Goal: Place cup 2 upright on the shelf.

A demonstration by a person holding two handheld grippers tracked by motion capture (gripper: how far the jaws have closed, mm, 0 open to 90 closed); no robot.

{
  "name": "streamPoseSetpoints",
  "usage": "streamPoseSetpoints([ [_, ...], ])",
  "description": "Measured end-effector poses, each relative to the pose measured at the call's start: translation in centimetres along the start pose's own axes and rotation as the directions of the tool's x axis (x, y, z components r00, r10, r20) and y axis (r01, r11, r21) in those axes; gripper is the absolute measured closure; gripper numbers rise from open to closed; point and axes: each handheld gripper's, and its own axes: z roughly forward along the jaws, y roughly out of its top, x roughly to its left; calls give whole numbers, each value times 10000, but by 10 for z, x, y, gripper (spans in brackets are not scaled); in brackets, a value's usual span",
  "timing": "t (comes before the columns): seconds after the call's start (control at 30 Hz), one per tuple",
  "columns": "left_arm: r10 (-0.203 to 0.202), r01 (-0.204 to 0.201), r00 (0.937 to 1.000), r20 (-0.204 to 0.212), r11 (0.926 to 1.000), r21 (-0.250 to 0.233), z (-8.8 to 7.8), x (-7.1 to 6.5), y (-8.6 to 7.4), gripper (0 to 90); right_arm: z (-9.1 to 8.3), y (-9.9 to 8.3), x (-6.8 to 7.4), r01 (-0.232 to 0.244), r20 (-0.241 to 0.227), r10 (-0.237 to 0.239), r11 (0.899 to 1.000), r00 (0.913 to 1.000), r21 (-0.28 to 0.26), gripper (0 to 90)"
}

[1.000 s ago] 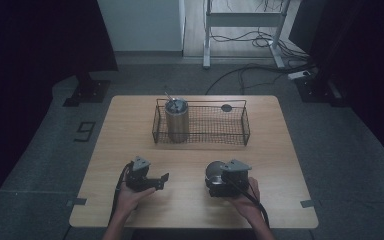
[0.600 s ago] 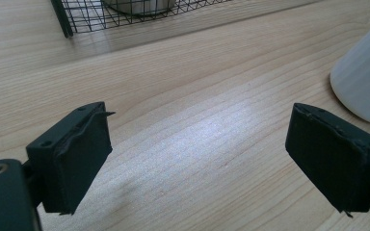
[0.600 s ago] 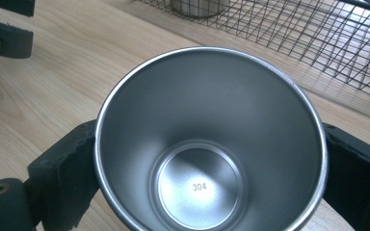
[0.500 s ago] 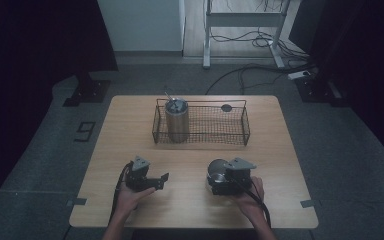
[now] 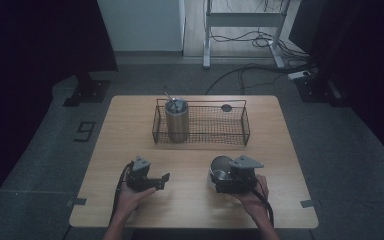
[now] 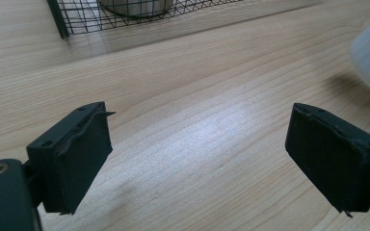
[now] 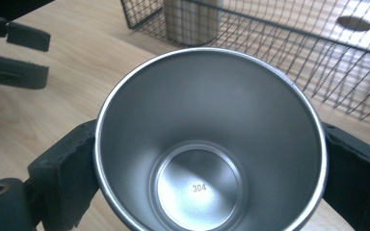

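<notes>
Between the right gripper's [image 7: 207, 159] jaws sat a steel cup [image 7: 210, 139], clamped, tilted, mouth toward the camera; base stamped "304". Left gripper [image 6: 197, 159] gaped wide, holding nothing.

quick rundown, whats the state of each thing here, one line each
steel cup: upright, mouth open, nothing inside, between the jaws of the right gripper
right gripper: shut on the steel cup
left gripper: open, nothing between its jaws
tumbler: upright in the left end of the wire basket, lid and straw on
wire basket: on the table, holds the tumbler
</notes>
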Motion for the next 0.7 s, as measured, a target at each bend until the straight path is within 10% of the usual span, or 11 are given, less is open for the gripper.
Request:
streamPoseSetpoints([
  [0.7, 196, -197, 9998, 39, 9997, 118, 3, -6, 0, 93, -3, 21, -5, -177, 109, 176, 9998, 9998, 59, 62],
])
